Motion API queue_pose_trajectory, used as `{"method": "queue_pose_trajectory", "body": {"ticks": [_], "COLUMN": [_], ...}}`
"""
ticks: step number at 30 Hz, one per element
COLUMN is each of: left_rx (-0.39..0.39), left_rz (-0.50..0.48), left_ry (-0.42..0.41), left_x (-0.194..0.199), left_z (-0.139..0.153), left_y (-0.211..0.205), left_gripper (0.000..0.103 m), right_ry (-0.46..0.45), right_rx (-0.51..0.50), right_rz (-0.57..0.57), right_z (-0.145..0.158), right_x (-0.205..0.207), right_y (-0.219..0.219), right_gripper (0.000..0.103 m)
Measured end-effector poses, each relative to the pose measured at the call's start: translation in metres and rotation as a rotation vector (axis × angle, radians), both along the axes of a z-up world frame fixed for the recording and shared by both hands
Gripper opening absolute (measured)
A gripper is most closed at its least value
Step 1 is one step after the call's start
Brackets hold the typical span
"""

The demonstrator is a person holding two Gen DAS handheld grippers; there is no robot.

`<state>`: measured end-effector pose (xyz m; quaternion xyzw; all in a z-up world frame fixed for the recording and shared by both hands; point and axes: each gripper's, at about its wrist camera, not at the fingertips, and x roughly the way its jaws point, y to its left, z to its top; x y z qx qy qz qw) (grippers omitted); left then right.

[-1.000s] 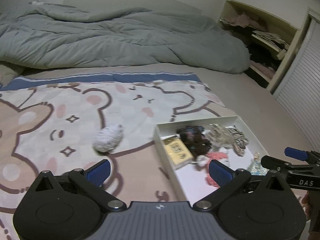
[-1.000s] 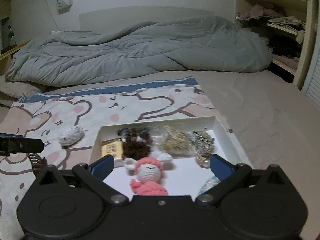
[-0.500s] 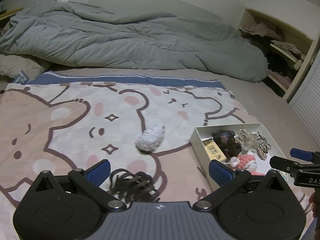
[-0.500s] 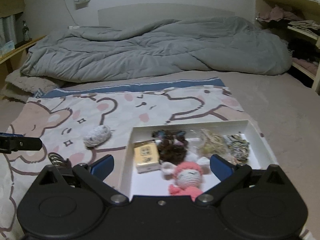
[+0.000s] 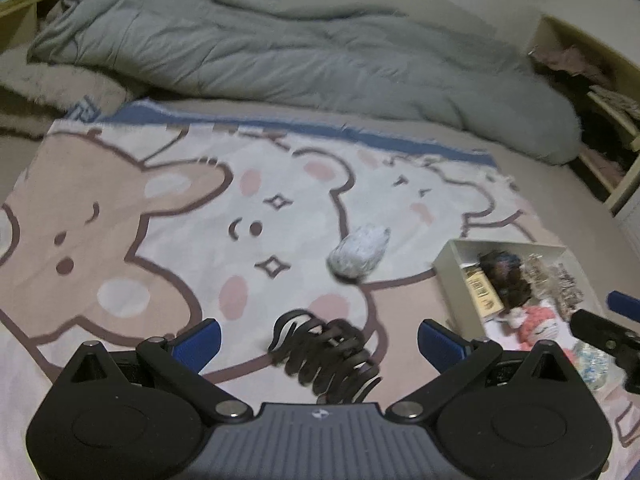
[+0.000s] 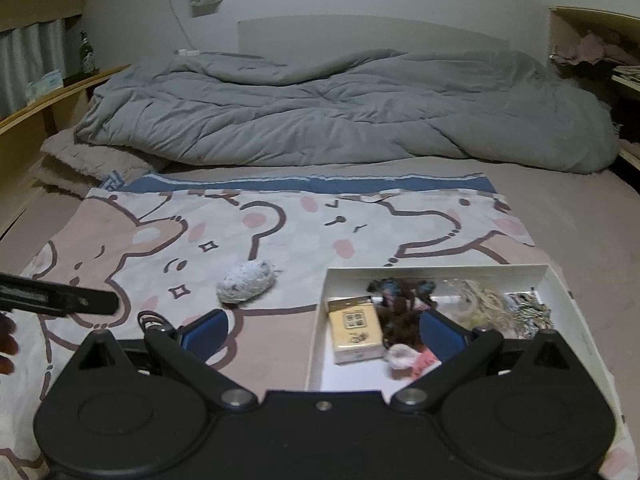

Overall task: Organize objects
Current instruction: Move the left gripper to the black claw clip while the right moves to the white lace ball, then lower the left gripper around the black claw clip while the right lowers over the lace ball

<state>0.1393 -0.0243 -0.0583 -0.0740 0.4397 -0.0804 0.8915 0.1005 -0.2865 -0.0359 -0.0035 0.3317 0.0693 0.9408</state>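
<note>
A dark claw hair clip [image 5: 326,354] lies on the bear-print blanket [image 5: 168,216], between the fingers of my open, empty left gripper [image 5: 318,340]. A white-grey fuzzy ball [image 5: 359,254] lies beyond it; the ball also shows in the right wrist view [image 6: 246,282]. A white tray [image 6: 440,271] at the right holds a yellow box [image 6: 354,330], dark hair ties [image 6: 400,312], a pink knitted doll [image 5: 538,326] and glittery items. My right gripper [image 6: 322,334] is open and empty over the tray's near left edge.
A rumpled grey duvet [image 6: 340,112] fills the back of the bed. Shelves with clothes [image 5: 592,80] stand at the right. A wooden ledge with a bottle [image 6: 86,56] runs along the left wall. The left gripper's finger [image 6: 60,300] shows in the right wrist view.
My left gripper has swung left from the tray, and the hair clip has come into view between its fingers. My right gripper has pulled back and left; the tray now sits to its right.
</note>
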Motion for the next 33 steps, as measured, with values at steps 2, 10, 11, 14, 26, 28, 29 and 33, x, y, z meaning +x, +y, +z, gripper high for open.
{"method": "queue_pose_trajectory", "body": {"ticks": [2, 10, 11, 14, 26, 28, 29, 33], "left_rx": [0.008, 0.026, 0.044, 0.100, 0.214, 0.176, 0.141, 0.000], "left_rz": [0.014, 0.007, -0.001, -0.036, -0.035, -0.004, 0.013, 0.056], "left_ry": [0.024, 0.072, 0.076, 0.090, 0.207, 0.187, 0.172, 0.116], "left_x": [0.006, 0.027, 0.029, 0.034, 0.012, 0.009, 0.008, 0.016], "left_z": [-0.009, -0.036, -0.039, -0.047, -0.064, -0.061, -0.059, -0.045], "left_y": [-0.001, -0.014, -0.016, -0.017, 0.029, 0.041, 0.046, 0.048], "left_gripper": [0.103, 0.103, 0.103, 0.103, 0.103, 0.103, 0.103, 0.103], "right_ry": [0.003, 0.006, 0.008, 0.014, 0.016, 0.014, 0.012, 0.001], "right_rx": [0.001, 0.008, 0.009, 0.008, 0.004, 0.004, 0.004, 0.012], "right_rz": [0.012, 0.056, 0.057, 0.060, 0.079, 0.081, 0.081, 0.084], "right_z": [-0.001, -0.001, -0.002, -0.004, -0.005, -0.004, -0.004, 0.000], "right_x": [0.001, 0.001, 0.001, 0.003, 0.002, 0.001, 0.000, -0.001], "right_y": [0.005, 0.015, 0.016, 0.018, 0.021, 0.021, 0.022, 0.023], "right_gripper": [0.103, 0.103, 0.103, 0.103, 0.103, 0.103, 0.103, 0.103]}}
